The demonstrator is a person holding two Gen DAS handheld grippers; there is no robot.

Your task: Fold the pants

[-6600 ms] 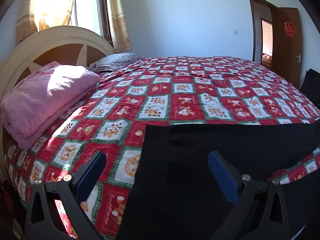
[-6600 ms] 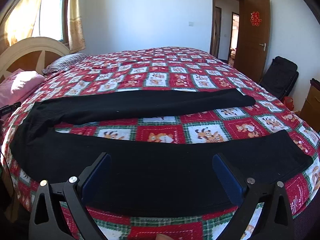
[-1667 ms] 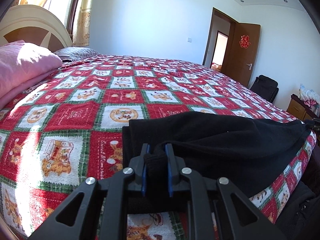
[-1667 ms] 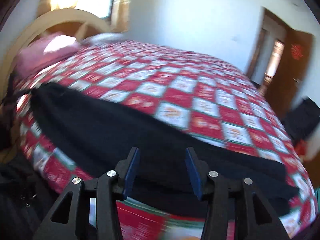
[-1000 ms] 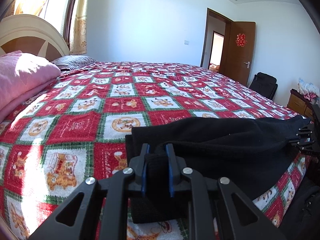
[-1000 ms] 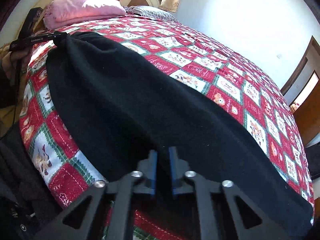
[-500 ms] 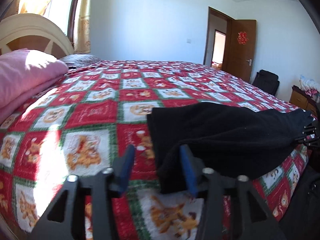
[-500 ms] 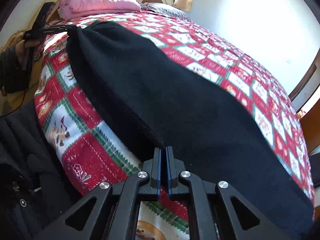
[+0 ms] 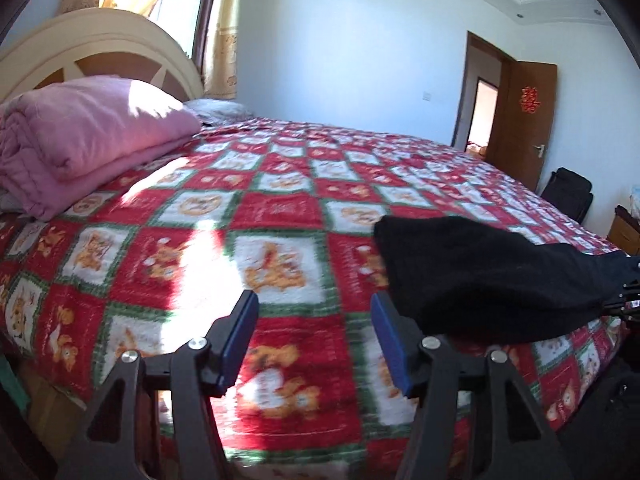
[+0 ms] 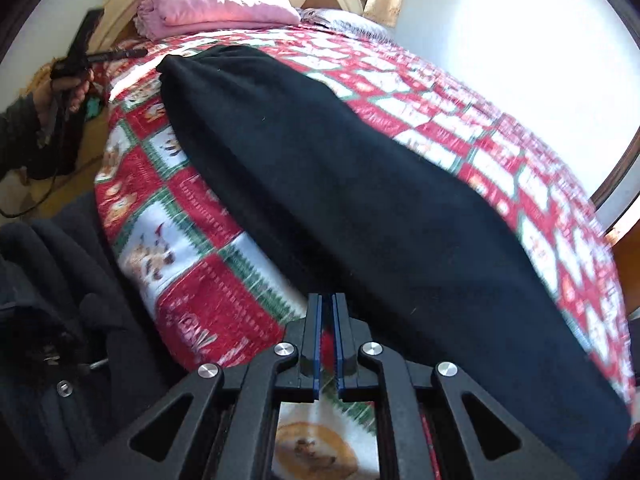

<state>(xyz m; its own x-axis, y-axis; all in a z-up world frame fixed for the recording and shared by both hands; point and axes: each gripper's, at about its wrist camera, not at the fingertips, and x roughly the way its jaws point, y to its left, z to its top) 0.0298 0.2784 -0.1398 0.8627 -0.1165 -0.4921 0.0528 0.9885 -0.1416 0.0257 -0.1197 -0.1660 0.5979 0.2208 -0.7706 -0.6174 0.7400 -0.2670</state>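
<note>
The black pants lie folded lengthwise, leg on leg, along the near edge of the bed; in the left wrist view their waist end lies to the right of my fingers. My left gripper is open and empty, over the red patterned blanket, left of the pants. It also shows far off in the right wrist view, held in a hand. My right gripper is nearly shut with a thin gap, at the pants' near edge; nothing shows between its pads.
A folded pink quilt lies by the cream headboard. A brown door stands open at the far right, with a black bag and a wooden cabinet near it. The person's dark clothing hangs beside the bed.
My left gripper let go of the pants' waist, opened wider and moved left off them. My right gripper stayed nearly shut and drew back slightly from the pants' edge.
</note>
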